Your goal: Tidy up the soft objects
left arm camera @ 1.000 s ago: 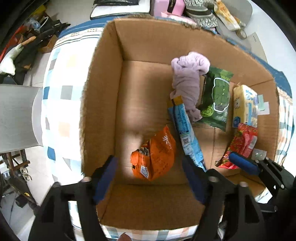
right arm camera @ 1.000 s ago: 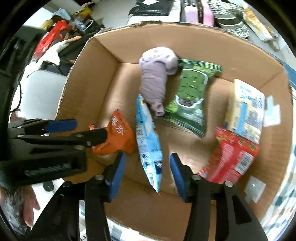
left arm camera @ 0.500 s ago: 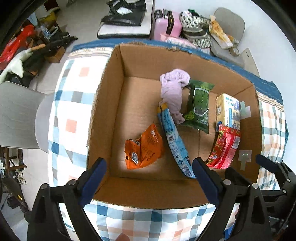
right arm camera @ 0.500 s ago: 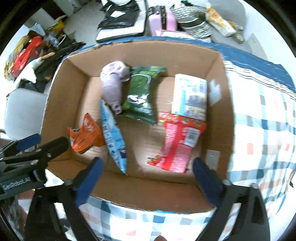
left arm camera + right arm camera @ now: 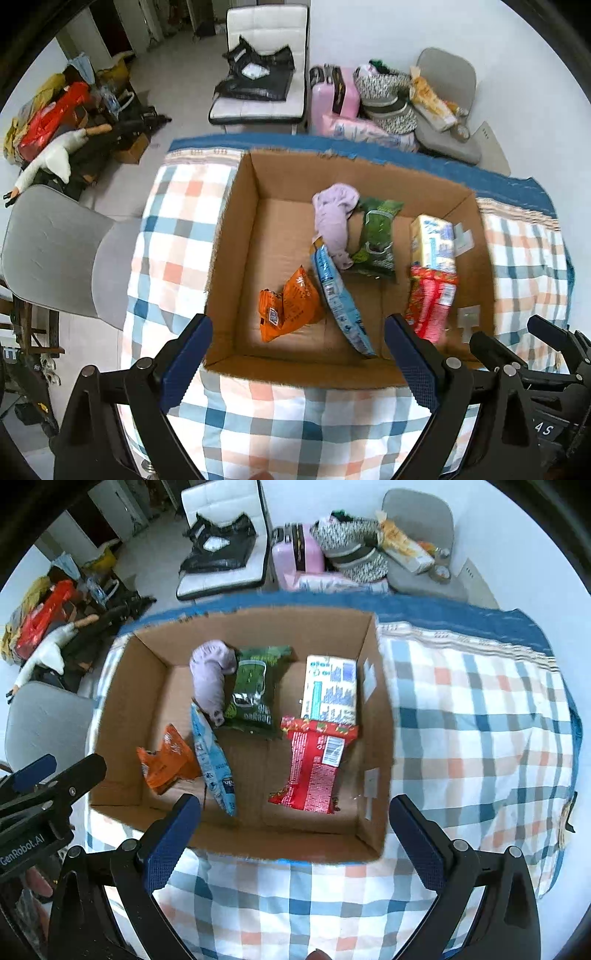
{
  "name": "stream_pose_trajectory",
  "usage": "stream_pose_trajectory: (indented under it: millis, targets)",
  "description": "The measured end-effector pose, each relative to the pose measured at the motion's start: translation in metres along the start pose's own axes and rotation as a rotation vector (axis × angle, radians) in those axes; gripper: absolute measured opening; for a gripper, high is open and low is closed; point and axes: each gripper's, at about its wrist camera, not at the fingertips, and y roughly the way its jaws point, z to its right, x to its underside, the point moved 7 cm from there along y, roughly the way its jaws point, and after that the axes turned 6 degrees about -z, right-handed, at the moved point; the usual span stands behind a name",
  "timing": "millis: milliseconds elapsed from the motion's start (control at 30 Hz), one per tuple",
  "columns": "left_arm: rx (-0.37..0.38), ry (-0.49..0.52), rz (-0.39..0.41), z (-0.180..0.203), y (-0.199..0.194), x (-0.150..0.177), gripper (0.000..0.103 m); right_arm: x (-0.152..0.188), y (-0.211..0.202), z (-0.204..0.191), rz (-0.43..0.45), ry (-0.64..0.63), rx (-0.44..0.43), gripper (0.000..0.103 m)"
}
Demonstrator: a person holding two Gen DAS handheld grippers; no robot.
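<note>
Cardboard box (image 5: 236,236) on checkered cloth (image 5: 295,424) — chairs (image 5: 55,251) behind.

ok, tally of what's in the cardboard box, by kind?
Snack/wipe packets: 4: orange crinkled packet, long blue packet, dark green packet, red packet
Lilac cloth bundle: 1
Pale yellow-blue tissue pack: 1
Total: 6

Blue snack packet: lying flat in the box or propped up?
Propped. The blue snack packet stands on its long edge in the cardboard box, leaning against the orange packet, its top by the purple cloth.
</note>
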Motion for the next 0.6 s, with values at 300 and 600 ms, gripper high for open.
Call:
stream_pose_trajectory:
  millis: [300, 600]
  targets:
    - [-0.005, 0.008, 0.133, 0.008, -0.088, 0.017, 0.095, 0.027, -0.097, 0.008, 0.14, 0.003, -0.004, 0.103]
    - [0.011, 0.012, 0.211, 0.019, -0.15, 0.043, 0.095, 0.057, -0.174, 0.01, 0.243, -0.013, 0.006, 0.103]
